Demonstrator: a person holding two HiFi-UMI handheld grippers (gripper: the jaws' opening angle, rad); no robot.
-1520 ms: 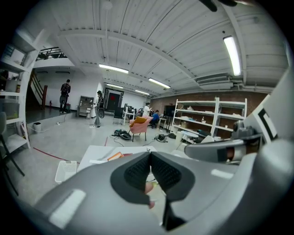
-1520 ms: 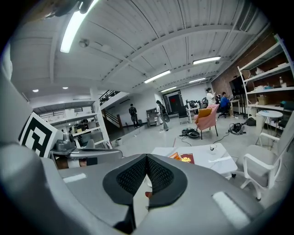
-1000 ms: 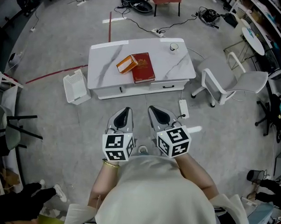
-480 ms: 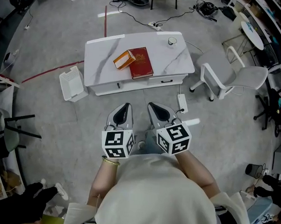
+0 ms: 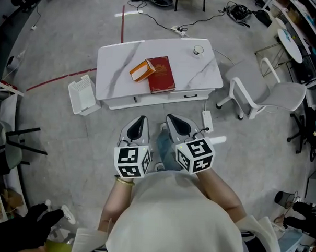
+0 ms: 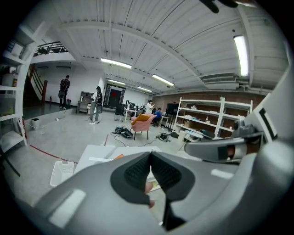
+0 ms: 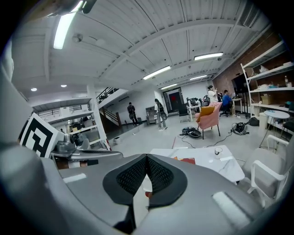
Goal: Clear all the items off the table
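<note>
A low white marble-look table stands ahead of me on the grey floor. On it lie a red book, an orange box touching the book's left side, and a small round cup near the far right corner. My left gripper and right gripper hover side by side short of the table's front edge, both shut with nothing held. In the right gripper view the shut jaws point at the table, the book and the cup. The left gripper's jaws hide most of the table.
A white basket sits on the floor left of the table. A white chair stands to its right and a power strip lies by the front right corner. Cables and a pink chair lie beyond; people stand far off.
Both grippers have come slightly closer to the table's front edge, still shut and side by side. A leg now shows between them below.
</note>
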